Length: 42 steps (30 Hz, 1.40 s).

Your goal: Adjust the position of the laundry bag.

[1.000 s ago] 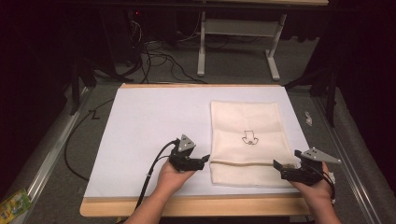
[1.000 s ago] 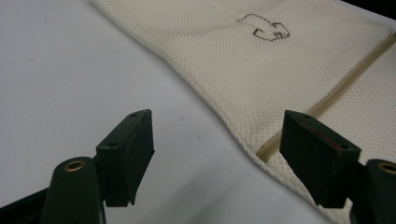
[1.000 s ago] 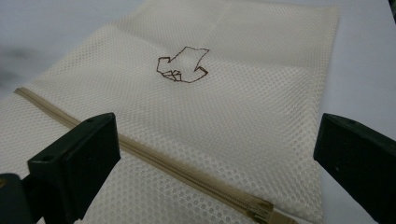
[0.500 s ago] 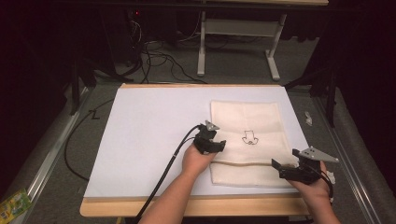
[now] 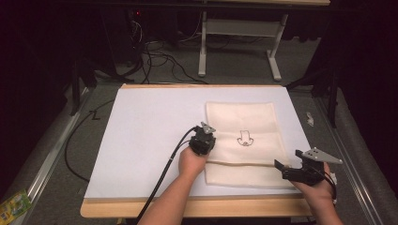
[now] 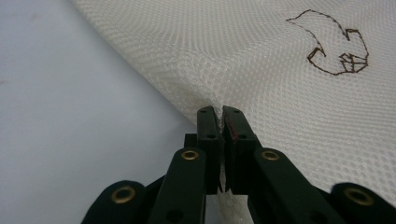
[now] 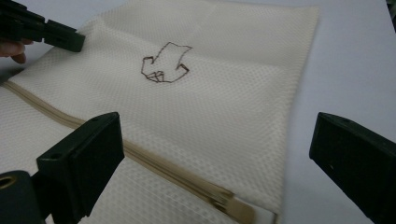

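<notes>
- Item: mesh bag (image 5: 244, 140), cream netting, lying flat on the white sheet (image 5: 150, 140) that covers my bench (image 5: 187, 207), in its right half.
- Marking: a small dark stitched emblem (image 5: 244, 138) near the middle of the bag; I also see it in the left tool view (image 6: 334, 46) and the right tool view (image 7: 164, 63).
- Closure: a tan zipper (image 7: 140, 161) crosses the bag toward its near end; its end tab sits at the bag's right edge, between my right tool's jaws in that tool's view.
- Left tool (image 5: 202, 139): at the bag's left edge, about level with the emblem. Its jaws have just been closing and now stand together, pinching a small fold of the netting, as the left tool view (image 6: 221, 112) shows. The mesh puckers up around the pinch point.
- Right tool (image 5: 287, 169): at the bag's near right corner, held low over the bench. Its jaws stand wide apart with the zipper end and bag edge between them, neither pad touching the fabric that I can see.
- The two tools are well apart, one at each side of the bag.
- Surroundings: cables (image 5: 155, 51) on the floor beyond the bench; a green packet (image 5: 11, 206) at the near left on the floor.
</notes>
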Each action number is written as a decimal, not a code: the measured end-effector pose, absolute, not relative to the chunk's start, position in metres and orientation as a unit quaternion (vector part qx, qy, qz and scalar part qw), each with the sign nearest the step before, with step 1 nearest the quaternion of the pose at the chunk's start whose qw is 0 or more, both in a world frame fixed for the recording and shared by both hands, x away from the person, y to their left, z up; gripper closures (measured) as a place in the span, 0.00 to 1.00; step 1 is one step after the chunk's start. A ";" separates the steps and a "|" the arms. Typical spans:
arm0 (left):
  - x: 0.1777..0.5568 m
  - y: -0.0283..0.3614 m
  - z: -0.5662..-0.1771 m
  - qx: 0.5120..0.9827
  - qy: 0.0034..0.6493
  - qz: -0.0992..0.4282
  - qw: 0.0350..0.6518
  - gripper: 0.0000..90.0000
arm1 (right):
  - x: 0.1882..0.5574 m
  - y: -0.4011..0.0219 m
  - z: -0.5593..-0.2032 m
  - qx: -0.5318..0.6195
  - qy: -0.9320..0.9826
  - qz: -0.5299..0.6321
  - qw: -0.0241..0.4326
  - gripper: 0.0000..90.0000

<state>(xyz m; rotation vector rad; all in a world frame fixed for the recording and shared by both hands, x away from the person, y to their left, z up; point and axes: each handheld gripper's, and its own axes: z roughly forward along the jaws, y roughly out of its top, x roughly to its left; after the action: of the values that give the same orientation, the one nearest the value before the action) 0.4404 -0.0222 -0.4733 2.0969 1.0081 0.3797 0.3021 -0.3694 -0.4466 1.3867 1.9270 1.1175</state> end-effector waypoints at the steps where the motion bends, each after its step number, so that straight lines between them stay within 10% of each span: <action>1: 0.440 -0.022 -0.473 0.822 0.395 0.149 0.382 0.96 | 0.302 -0.369 -0.446 0.511 0.709 0.411 0.257 0.04; 18: 0.430 0.081 -0.479 0.782 0.463 0.172 0.379 0.94 | 0.302 -0.366 -0.449 0.510 0.713 0.409 0.253 0.04; 27: 0.416 0.099 -0.460 0.768 0.469 0.194 0.391 0.47 | 0.302 -0.363 -0.449 0.497 0.720 0.415 0.251 0.08; 42: 0.342 0.135 -0.448 0.759 0.407 0.190 0.472 0.39 | 0.303 -0.353 -0.449 0.498 0.722 0.422 0.227 0.27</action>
<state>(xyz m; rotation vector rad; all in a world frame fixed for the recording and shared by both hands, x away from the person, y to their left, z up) 0.3422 0.1349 -0.4475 1.8579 0.9956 0.4642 0.3025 -0.3533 -0.4490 1.3724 1.9898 1.1637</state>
